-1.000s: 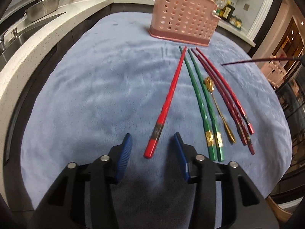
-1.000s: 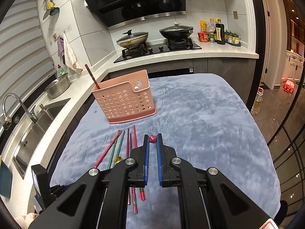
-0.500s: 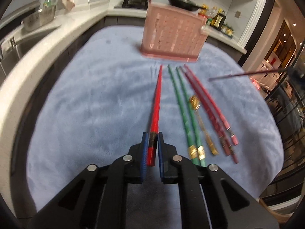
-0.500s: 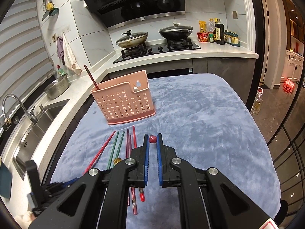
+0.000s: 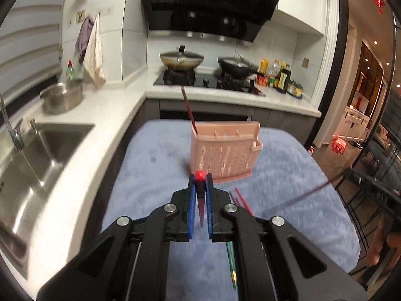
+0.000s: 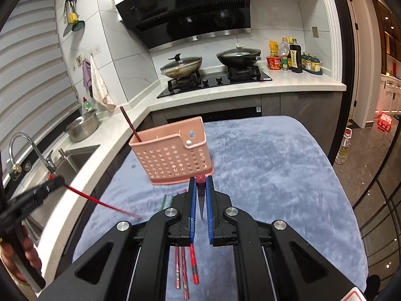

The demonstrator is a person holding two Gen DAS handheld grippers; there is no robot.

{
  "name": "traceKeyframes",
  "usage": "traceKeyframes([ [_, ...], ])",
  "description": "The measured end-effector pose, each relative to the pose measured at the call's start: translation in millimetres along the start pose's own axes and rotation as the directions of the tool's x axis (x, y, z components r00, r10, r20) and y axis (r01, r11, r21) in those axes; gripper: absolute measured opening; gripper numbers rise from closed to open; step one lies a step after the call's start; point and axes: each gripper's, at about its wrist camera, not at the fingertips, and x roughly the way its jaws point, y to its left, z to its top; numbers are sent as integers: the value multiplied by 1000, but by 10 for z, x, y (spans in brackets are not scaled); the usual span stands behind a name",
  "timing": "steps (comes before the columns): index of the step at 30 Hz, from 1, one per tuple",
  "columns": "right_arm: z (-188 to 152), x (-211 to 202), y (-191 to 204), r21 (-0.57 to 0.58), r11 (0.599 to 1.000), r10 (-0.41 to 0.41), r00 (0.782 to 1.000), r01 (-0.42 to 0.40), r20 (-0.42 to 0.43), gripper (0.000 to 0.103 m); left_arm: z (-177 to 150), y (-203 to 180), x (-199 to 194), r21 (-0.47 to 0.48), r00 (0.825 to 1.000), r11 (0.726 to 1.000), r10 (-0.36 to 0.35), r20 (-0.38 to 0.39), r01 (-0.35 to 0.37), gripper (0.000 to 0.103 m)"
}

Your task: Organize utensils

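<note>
Left gripper [image 5: 200, 179]: my jaws are clamped on a bright red chopstick [image 6: 100, 202]; from the right wrist view its long axis slants down and rightward, off the cloth.
Holder: a pink perforated plastic utensil basket [image 6: 173, 160] stands ahead, one dark red chopstick [image 6: 130, 124] leaning upright in its left compartment.
Right gripper [image 6: 201, 179]: my jaws pinch a dark maroon chopstick [image 6: 201, 200], butt end forward toward the basket.
Beneath: green chopsticks [image 5: 230, 263] and more red chopsticks [image 6: 185, 271] lie lengthwise on the fuzzy blue cloth [image 6: 275, 175].

Two lidded pans [image 6: 181, 65] on hob, steel bowl [image 6: 82, 125] by sink [image 5: 37, 155], prob. sauce bottles [image 6: 294, 56] at counter's far end.
</note>
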Motion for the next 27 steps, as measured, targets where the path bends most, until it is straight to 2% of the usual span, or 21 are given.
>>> traceKeyframes([
  [7,463,-7,9,16,999,43,997,-45,66,7,646,-148,-19,26,996,1000,-16,87,14,7],
  [12,906,25,80,5,998,60,988,-61,144,7,1171,-265,-20,40,982,999,-12,190,4,7],
  [18,1519,175,204,23,995,92,965,-101,245,7,1735,-350,179,37,963,999,-6,269,-4,7],
  [22,1803,358,324,24,992,108,953,-120,282,7,1947,-360,401,31,960,1000,-8,278,0,7],
  [27,1966,673,420,32,992,108,952,-123,286,7,1904,-341,748,28,973,1000,-8,233,2,7],
])
